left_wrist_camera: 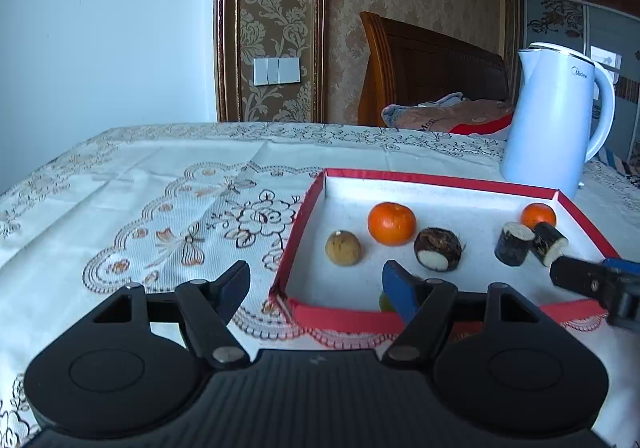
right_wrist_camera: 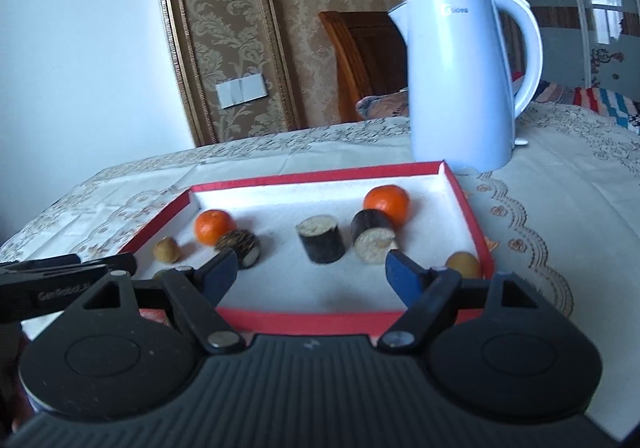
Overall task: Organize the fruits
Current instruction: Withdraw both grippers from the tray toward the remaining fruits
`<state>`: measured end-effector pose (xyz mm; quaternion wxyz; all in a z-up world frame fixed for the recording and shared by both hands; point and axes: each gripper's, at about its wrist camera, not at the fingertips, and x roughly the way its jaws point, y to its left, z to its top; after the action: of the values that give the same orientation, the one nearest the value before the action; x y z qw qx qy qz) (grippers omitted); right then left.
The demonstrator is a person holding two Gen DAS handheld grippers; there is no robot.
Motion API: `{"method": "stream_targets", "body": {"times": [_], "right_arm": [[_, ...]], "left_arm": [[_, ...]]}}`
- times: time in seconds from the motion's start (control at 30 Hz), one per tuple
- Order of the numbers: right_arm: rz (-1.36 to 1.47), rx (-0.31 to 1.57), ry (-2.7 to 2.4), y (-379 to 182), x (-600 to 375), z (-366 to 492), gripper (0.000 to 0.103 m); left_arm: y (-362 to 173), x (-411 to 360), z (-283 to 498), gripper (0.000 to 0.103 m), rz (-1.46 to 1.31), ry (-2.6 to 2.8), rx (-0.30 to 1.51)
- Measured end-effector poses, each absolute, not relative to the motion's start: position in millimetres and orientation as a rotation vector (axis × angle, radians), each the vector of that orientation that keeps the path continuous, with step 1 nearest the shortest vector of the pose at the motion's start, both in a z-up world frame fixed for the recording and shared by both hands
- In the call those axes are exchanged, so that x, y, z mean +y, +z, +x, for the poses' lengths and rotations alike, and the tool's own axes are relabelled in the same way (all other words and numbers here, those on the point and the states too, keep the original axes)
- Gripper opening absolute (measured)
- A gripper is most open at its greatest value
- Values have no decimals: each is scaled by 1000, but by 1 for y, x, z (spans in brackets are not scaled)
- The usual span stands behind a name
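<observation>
Both tongs tilted down over red tray [right_wrist_camera: 320, 322] near edge: left tongs [left_wrist_camera: 316, 282] apart, empty; right tongs [right_wrist_camera: 310, 270] apart, empty.

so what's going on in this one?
A person holds a two-finger gripper in each hand over a red-rimmed tray on a lace-covered table. Both the left gripper and the right gripper are open and hold nothing. In the tray lie two oranges, two dark cut cane pieces, a dark round fruit with a cut end and two small tan fruits. A white kettle stands behind the tray.
</observation>
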<state>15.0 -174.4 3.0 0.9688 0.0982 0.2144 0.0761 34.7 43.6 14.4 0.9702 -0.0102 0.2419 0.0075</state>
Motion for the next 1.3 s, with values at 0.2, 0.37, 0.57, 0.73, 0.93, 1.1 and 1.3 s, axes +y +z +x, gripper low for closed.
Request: {"method": "stream_targets", "body": {"times": [0.2,0.37,0.57,0.73,0.93,1.1,1.3], "right_arm": [[158,470,242,-1,-164,-15,81],[121,511,303,-6,-149,-27,81],[79,525,329,-7,-137,-28,81],[47,544,341,-7,-126,-24,81],[-18,541,347,-7,-106,-20,81],[-51,573,306,-8,-97,-13,79],[12,607,195,-10,-114,-13,80]], "left_arm": [[13,45,34,73,-23,17,496],[13,53,33,73,-61,42,496],[12,59,36,73,-88,42,514],[12,58,35,73,-82,43,510],[12,60,35,73,-92,42,510],[13,59,34,73,-91,37,503],[14,60,29,73,-92,25,491]]}}
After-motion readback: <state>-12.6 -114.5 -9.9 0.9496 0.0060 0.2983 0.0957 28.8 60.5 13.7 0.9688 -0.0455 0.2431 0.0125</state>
